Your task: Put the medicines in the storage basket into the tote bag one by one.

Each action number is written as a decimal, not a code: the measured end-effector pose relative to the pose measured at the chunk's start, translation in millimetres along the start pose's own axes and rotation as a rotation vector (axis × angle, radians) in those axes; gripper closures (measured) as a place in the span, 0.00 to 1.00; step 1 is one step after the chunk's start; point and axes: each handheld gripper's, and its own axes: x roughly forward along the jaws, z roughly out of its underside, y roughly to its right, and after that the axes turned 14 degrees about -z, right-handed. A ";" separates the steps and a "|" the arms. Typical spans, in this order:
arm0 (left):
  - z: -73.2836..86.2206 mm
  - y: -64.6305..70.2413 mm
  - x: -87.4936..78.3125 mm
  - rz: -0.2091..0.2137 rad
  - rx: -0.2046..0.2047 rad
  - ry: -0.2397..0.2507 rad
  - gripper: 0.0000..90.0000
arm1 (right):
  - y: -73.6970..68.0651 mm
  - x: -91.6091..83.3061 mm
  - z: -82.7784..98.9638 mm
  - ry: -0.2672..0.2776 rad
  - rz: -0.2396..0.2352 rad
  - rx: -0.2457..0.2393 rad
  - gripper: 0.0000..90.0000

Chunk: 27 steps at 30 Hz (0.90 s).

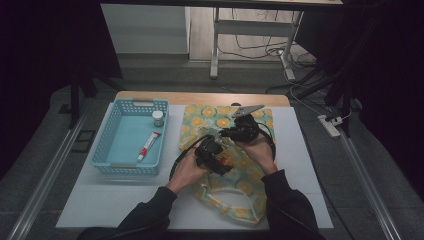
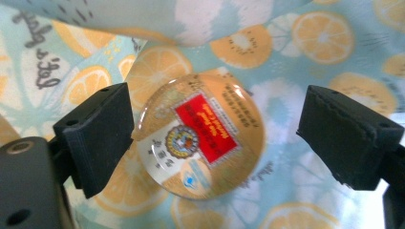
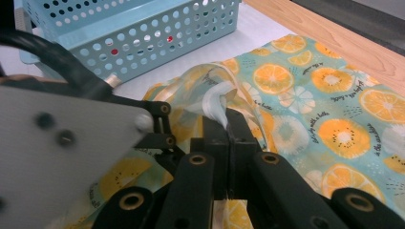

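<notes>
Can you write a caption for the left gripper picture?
Open left gripper around a round tin lying on orange-patterned cloth.

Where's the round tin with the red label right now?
In the left gripper view, the round tin lies on the citrus-print bag, between the left gripper's open jaws.

Label text on the round tin [image 2: 200, 136] between left gripper [image 2: 215, 138] jaws: too blurred to read. Right gripper [image 3: 229, 125] fingertips buried in bunched bag fabric [image 3: 215, 93]. Small jar [image 1: 158, 118] and tube [image 1: 149, 145] in basket [image 1: 113, 125], well left of both: markings too small.
</notes>
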 end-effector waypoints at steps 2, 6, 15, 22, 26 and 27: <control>1.1 0.7 -5.1 0.012 -0.011 0.009 0.11 | -0.3 0.1 0.0 -0.003 -0.002 0.000 0.99; 4.0 -1.3 -14.4 0.043 -0.025 0.021 0.06 | -0.6 0.4 0.1 -0.006 -0.006 0.001 0.99; 12.6 -8.1 -32.2 0.084 -0.081 0.064 0.00 | -2.6 1.7 -0.5 -0.010 -0.012 -0.004 0.99; 21.3 -18.8 -46.1 0.099 -0.114 0.093 0.00 | -2.8 -0.1 -0.8 -0.008 -0.010 -0.007 0.99; 28.2 -28.4 -54.3 0.096 -0.139 0.099 0.00 | -2.6 0.6 -0.4 -0.009 -0.011 -0.008 0.99; 29.9 -31.0 -56.0 0.098 -0.144 0.099 0.00 | -2.6 1.0 -0.2 -0.010 -0.011 -0.007 0.99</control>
